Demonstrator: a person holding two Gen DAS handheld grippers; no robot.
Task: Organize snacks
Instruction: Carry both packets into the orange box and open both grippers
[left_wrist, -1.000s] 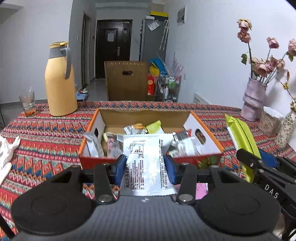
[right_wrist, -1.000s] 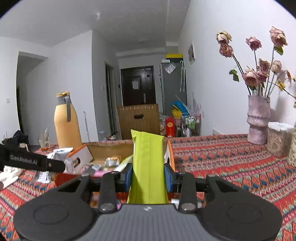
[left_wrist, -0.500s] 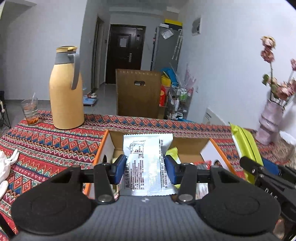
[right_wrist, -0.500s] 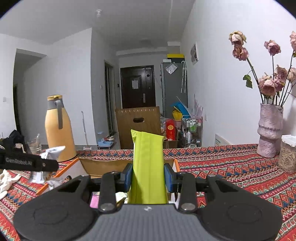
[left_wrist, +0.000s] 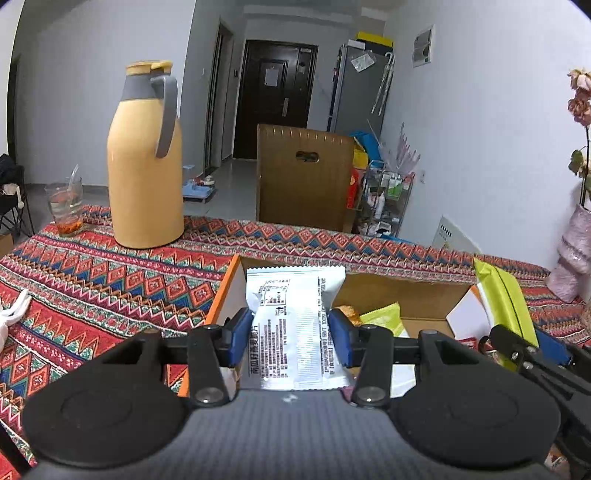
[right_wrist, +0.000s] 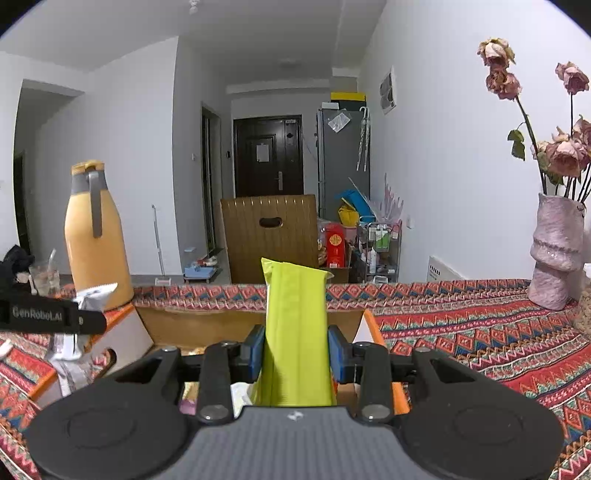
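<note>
Left tool pinches a crinkly silver foil packet, right tool grips a smooth lime-green pouch, both above the open cardboard box.

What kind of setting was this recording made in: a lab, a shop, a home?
Most likely a lived-in home, probably a dining area off an entry hall. A patterned tablecloth carries an orange thermos jug and a vase of dried roses, and a dark front door stands beside a grey fridge.
</note>
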